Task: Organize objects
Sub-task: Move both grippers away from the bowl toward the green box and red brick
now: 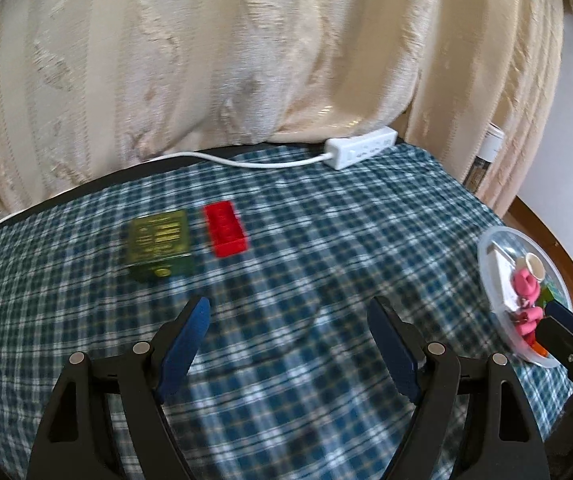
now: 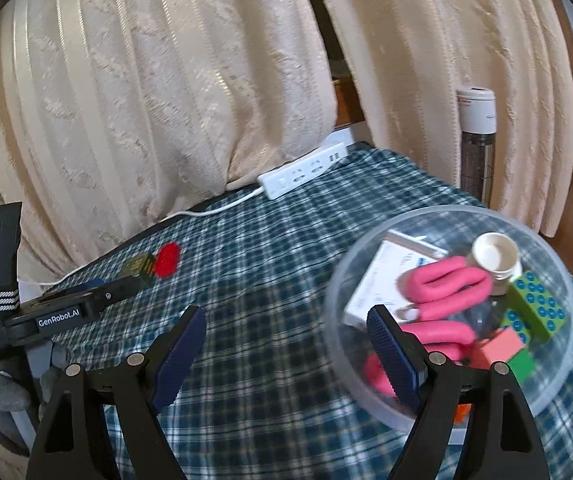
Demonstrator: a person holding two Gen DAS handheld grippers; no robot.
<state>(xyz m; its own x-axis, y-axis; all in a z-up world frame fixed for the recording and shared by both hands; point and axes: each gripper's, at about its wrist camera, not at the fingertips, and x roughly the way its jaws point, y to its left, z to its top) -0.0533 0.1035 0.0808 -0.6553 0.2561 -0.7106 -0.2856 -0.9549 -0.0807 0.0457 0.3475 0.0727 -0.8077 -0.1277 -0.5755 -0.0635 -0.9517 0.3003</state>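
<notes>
Both tongs gape wide and empty, the left gripper point(image 1: 288, 316) apparently heading for the red brick point(image 1: 225, 229) and green box point(image 1: 160, 243) lying far-left on the checked cloth point(image 1: 326, 220), which next needs closing on one and carrying to the clear bowl point(image 2: 452, 312) beside the right gripper point(image 2: 286, 326).

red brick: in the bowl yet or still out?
Out. The red brick lies on the checked cloth beside the green box, well apart from the clear bowl.

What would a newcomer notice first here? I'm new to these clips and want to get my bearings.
Probably the clear bowl at the right of the checked cloth, crowded with a pink coil, blocks and a small cup. Next, the red brick and green box lying side by side further left, with both grippers open above the cloth.
</notes>
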